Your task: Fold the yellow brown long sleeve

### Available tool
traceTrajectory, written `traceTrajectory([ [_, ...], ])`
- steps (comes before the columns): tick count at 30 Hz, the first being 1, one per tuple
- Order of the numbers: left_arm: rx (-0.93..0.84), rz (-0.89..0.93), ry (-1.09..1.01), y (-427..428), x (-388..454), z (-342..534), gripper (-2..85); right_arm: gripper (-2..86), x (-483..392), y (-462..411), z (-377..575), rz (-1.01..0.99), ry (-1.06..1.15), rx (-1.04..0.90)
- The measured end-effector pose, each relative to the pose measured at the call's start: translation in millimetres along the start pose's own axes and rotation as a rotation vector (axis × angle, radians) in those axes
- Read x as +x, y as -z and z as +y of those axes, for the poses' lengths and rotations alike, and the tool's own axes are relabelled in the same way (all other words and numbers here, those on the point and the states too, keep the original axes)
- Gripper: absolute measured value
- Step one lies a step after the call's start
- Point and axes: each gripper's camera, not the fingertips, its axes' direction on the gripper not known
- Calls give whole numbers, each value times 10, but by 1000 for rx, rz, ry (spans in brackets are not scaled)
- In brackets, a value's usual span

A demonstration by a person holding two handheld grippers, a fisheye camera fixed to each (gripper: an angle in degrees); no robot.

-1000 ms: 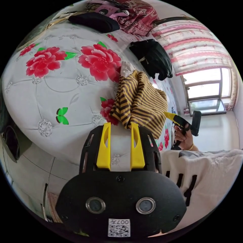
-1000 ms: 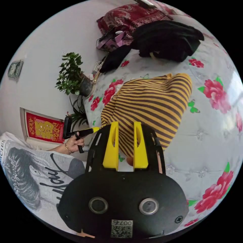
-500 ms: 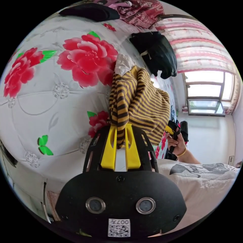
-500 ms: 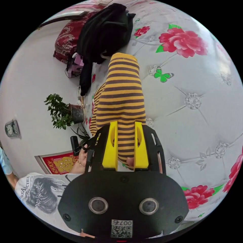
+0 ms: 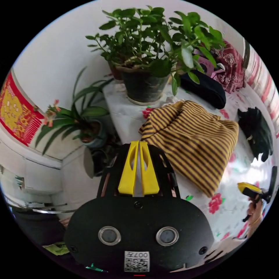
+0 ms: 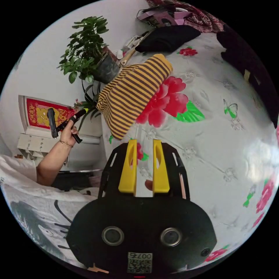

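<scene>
The left gripper (image 5: pixel 139 143) is hanging off the edge of the bed with its two yellow jaws pressed tip to tip, clenched on nothing; the striped fabric is lying just beside the tips, apart from them. In the right gripper view this same gripper (image 6: pixel 84 110) is showing small, gripped in the person's left hand (image 6: pixel 68 132), raised in front of the red wall hanging (image 6: pixel 40 113) and clear of the garment. The right gripper (image 6: pixel 144 141) is hovering over the flowered bedspread (image 6: pixel 221 145) with its jaws standing apart, a plain gap between them, grasping nothing and touching nothing. In the left gripper view it (image 5: pixel 247 188) is appearing at the far edge, held in the person's right hand (image 5: pixel 254 209); how its jaws stand is too small to tell there. The yellow brown long sleeve (image 5: pixel 191 139) is lying in a folded bundle near the corner of the bed, close to the potted plant (image 5: pixel 145 58) on the pale side surface; in the right gripper view the bundle (image 6: pixel 133 90) is resting partly over a large red flower print. A black garment (image 5: pixel 203 88) is lying beyond the bundle and another dark garment (image 5: pixel 257 136) is lying further along the bed. A second, long-leaved plant (image 5: pixel 78 122) is standing lower, beside the bed.
</scene>
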Motion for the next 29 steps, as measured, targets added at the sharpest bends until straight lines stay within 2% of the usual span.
traceTrajectory([
  [2,43,24,-126,229,407,344,-8,38,23,113,513,192,-4,-41],
  [5,32,197,-401,484,1404,800,-9,36,115,287,1238,336,-108,-102],
  [7,21,376,-657,689,2320,1206,-10,35,141,390,1676,384,-191,-128],
  [10,-29,448,-987,878,3464,1873,-10,36,113,423,2298,452,-313,-185],
  [13,-102,455,-1190,996,4322,2570,-10,37,108,209,2693,420,-398,-258],
  [16,-141,419,-1315,1105,4893,3193,-10,40,-11,225,2890,442,-428,-99],
  [19,-170,380,-1387,1130,5288,3677,-10,40,59,418,2987,356,-533,1],
  [21,-227,334,-1403,1037,5509,3907,-10,40,129,566,3123,293,-585,63],
  [24,-220,269,-1411,1018,5758,4145,-10,46,220,1057,3665,259,-745,244],
  [26,-217,241,-1410,1015,5883,4252,-10,54,146,1738,4473,368,-913,499],
  [27,-209,228,-1416,1012,5949,4319,-10,56,102,1926,4714,417,-957,566],
  [29,-195,211,-1425,1008,6035,4413,-10,66,-140,2655,5714,678,-1153,791],
])
